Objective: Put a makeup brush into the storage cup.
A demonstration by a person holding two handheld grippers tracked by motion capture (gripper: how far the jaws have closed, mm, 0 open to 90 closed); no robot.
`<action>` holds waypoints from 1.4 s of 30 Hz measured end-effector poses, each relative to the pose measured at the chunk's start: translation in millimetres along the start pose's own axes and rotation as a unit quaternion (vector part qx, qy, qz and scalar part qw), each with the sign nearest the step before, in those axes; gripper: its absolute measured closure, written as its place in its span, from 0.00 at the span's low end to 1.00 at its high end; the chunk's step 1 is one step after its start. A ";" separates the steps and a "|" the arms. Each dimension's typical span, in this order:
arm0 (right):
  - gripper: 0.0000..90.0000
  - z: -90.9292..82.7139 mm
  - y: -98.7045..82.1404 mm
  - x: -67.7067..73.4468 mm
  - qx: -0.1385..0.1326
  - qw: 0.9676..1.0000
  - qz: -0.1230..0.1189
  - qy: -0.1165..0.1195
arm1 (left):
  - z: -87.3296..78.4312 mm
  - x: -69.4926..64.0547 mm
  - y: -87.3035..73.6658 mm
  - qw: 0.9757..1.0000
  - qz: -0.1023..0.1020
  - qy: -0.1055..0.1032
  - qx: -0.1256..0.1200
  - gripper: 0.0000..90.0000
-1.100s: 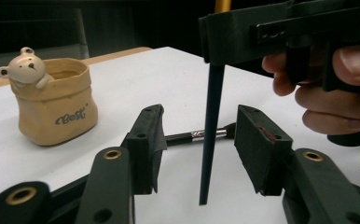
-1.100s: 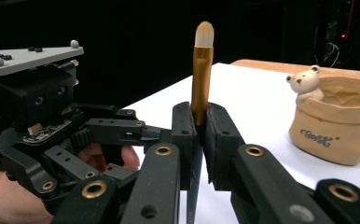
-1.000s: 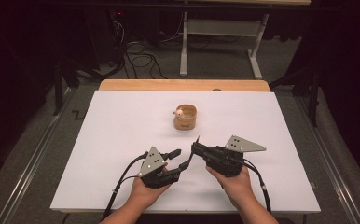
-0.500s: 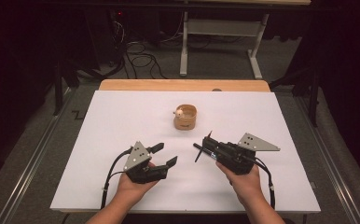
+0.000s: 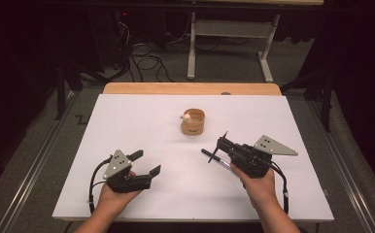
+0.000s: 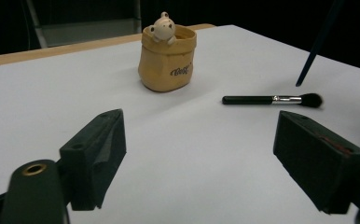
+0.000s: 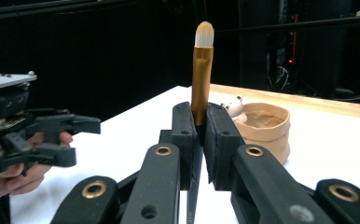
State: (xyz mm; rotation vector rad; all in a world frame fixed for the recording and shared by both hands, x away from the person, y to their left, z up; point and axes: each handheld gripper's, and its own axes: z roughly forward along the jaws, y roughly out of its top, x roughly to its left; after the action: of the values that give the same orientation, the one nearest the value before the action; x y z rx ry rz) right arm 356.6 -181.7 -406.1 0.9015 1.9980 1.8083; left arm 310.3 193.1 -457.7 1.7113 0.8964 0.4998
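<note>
Tan pot (image 5: 193,122) w/ bear figure (image 6: 163,27) at rim; left gripper (image 5: 144,164) jaws just spread, empty; right gripper (image 7: 199,135) jaws pinching gold brush (image 7: 202,70).

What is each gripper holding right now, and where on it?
Right gripper clamps a gold-ferruled brush at its handle, just below the ferrule. Left gripper holds nothing.
</note>
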 end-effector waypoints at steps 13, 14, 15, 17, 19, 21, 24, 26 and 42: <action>0.94 26.0 9.1 -10.8 0.005 0.999 -0.025 -0.039 | -1.9 2.2 -5.7 1.000 0.007 0.001 0.008 0.05; 0.94 28.9 10.2 -11.9 0.006 0.999 -0.027 -0.044 | -1.7 2.2 -5.8 1.000 0.005 -0.002 0.009 0.04; 0.94 32.2 11.0 -13.1 0.006 0.999 -0.027 -0.047 | -1.6 2.0 -5.9 1.000 0.004 -0.002 0.009 0.02; 0.94 38.9 12.1 -15.0 0.007 0.998 -0.026 -0.051 | -1.8 2.1 -6.2 1.000 0.005 -0.005 0.009 0.00; 0.94 46.4 12.5 -16.4 0.011 0.998 -0.027 -0.054 | -1.9 2.2 -7.0 1.000 0.004 -0.006 0.008 0.00; 0.94 53.5 13.1 -18.1 0.013 0.998 -0.030 -0.058 | -1.0 2.1 -7.9 1.000 0.007 -0.007 0.008 0.00; 0.94 61.8 15.9 -19.6 0.014 0.997 -0.030 -0.063 | -1.0 1.7 -8.2 1.000 0.008 -0.006 0.005 0.00; 0.94 66.2 18.2 -20.7 0.011 0.997 -0.032 -0.065 | -1.5 1.8 -8.2 1.000 0.010 -0.003 0.001 0.00; 0.94 94.1 40.6 -36.6 0.008 0.996 -0.029 -0.086 | -3.7 5.3 -6.9 1.000 0.004 -0.011 -0.004 0.00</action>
State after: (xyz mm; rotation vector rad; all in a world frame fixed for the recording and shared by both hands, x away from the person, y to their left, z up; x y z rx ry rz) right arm 451.2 -130.6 -388.9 0.9594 1.9139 1.6274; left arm 308.8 200.4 -463.5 1.7109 0.8708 0.4895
